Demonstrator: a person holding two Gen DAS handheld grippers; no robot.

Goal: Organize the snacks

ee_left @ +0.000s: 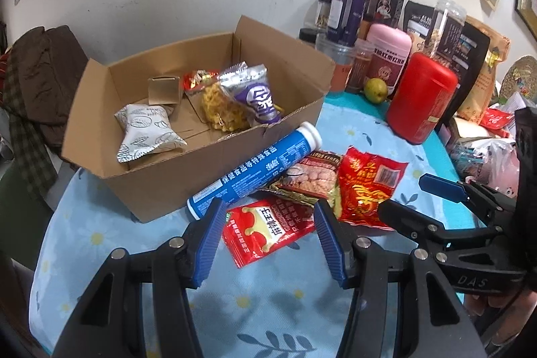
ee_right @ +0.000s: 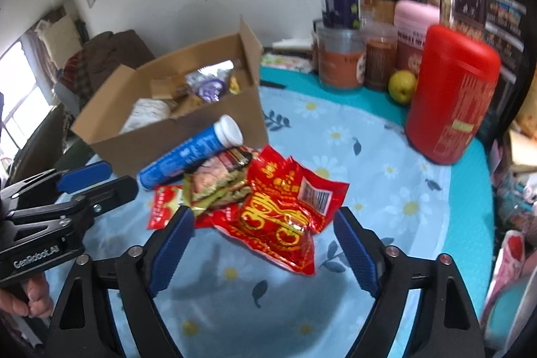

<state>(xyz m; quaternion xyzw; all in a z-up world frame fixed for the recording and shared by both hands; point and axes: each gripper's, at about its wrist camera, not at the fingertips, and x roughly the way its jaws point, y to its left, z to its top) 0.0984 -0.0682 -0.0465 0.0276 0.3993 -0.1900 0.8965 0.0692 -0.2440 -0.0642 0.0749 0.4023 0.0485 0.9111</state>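
Open cardboard box (ee_left: 188,170) sits on the surface (ee_left: 100,244), which wears a light blue daisy-print cloth. Inside the box: a white patterned packet (ee_left: 146,131) at the near left, a purple-and-silver packet (ee_left: 251,89), a yellow snack bag (ee_left: 221,109) and a small tan carton (ee_left: 163,89).

Loose snacks lie just in front of the box's near right corner. A blue tube with a white cap (ee_left: 255,170) lies tilted, cap end against the box wall. Beside it a green-edged packet (ee_left: 308,180) overlaps a small red packet with white label (ee_left: 268,228). A larger crinkled red-and-gold packet (ee_right: 285,210) lies to their right.

Left tongs (ee_left: 270,220) hover over the small red packet, jaws partly apart, nothing gripped; the packet shows between the blue pads (ee_left: 209,237) without contact.

Right tongs (ee_right: 263,225) stand wide, jaws either side of the red-and-gold packet, pads clear of it. No earlier view to compare.

Behind, to the right: a tall red canister (ee_left: 421,98), a pink-lidded jar (ee_left: 387,56), a green fruit (ee_left: 375,90) and a crowd of clear jars and dark bags against the wall. A person's fingers (ee_right: 33,297) grip the left handle.
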